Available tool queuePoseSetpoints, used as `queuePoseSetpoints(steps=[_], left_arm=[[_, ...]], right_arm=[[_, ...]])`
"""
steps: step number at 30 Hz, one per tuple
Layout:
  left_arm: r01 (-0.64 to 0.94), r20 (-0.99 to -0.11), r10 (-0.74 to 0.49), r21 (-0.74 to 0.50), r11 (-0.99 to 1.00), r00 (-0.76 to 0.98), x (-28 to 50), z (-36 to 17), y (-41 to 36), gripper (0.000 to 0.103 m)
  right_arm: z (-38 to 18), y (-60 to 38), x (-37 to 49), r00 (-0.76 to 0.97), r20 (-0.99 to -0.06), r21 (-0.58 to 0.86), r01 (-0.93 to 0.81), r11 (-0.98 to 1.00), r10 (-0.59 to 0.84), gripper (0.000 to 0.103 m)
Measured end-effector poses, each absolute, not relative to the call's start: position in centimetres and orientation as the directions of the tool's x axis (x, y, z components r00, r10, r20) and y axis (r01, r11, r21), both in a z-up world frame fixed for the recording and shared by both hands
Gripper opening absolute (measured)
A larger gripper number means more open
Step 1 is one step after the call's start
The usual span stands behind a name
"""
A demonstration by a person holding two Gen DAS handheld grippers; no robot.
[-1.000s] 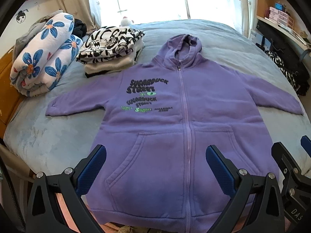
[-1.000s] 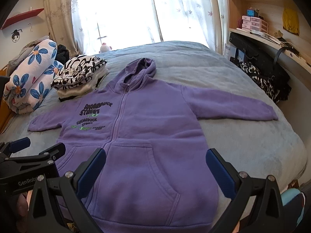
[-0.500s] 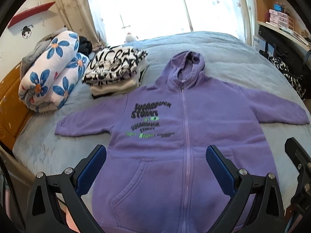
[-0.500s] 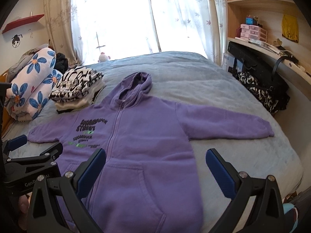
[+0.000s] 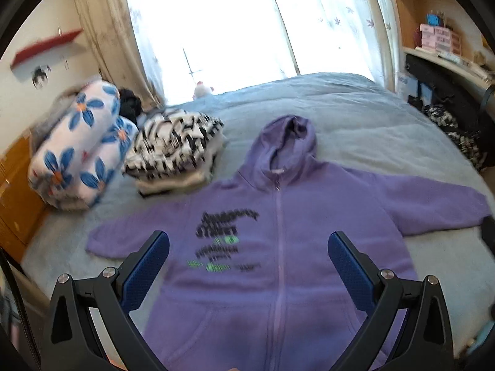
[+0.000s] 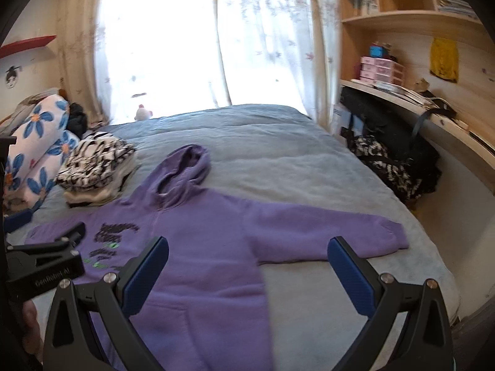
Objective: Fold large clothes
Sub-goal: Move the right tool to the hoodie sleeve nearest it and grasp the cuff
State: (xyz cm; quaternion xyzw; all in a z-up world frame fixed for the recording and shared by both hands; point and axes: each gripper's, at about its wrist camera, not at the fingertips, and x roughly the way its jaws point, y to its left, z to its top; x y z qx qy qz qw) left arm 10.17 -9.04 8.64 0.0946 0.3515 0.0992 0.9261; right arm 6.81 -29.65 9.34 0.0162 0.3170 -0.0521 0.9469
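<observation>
Bedroom. Window (image 6: pixel 185 46) overexposed, sheer patterned curtains (image 6: pixel 272 40) drawn across. Bed (image 6: pixel 278 154) under grey-blue cover. Wooden shelving (image 6: pixel 402 0) on right wall above curved ledge (image 6: pixel 448 120). Red wall shelf (image 5: pixel 46 49) at left.

Daylight pours through the curtained window (image 5: pixel 216 27), blown out to pure white in both views. The purple hoodie (image 5: pixel 278 241) lies softly lit, its printed lettering smeared by motion blur. Fisheye curvature bends shelves (image 6: pixel 402 18) and darkens corners.
</observation>
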Motion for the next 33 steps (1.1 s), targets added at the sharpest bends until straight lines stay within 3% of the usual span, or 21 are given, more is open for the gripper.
queuePoseSetpoints(steps=[11,15,24,33], left_arm=[[-0.043,-0.606,0.216,0.287,0.957,0.765,16.5,7.7,-16.9,0.102],[-0.014,-0.588,0.194,0.297,0.955,0.785,18.2,6.8,-20.2,0.102],[0.010,-0.644,0.209,0.319,0.948,0.736,23.1,0.6,-25.3,0.102],[0.022,-0.706,0.214,0.309,0.951,0.676,26.0,-4.6,-26.7,0.102]], right_arm=[[7.6,-39.1,11.2,0.717,-0.625,-0.078,0.336,0.939,-0.309,0.103],[5.0,-43.6,12.9,0.644,-0.680,-0.068,0.419,0.906,-0.349,0.103],[-3.6,-50.6,14.7,0.500,-0.829,0.064,0.527,0.847,-0.249,0.103],[-9.1,-53.5,15.8,0.469,-0.877,0.231,0.598,0.768,-0.102,0.103]])
